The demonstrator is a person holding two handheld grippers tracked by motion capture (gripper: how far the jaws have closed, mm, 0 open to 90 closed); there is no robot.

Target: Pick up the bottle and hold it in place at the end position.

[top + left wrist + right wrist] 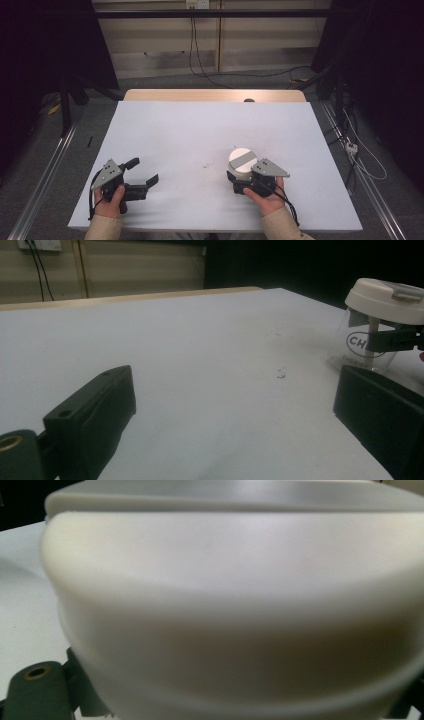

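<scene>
The right gripper's fingers (395, 340) are being clamped on a clear, cream-lidded cup (242, 162) standing on the tabletop (200, 135). Light, thin-walled, probably slippery, it is best gripped below the lid. Well left of it, the left gripper (142, 172) is being held open.

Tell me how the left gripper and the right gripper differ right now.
The left gripper has its jaws spread wide with bare table between them; the right gripper has its jaws around the lidded clear cup. The left gripper sits apart from the cup, while the right gripper is up against it. Both are black, carry a grey three-cornered plate, and are held by a hand low over the white table.
</scene>
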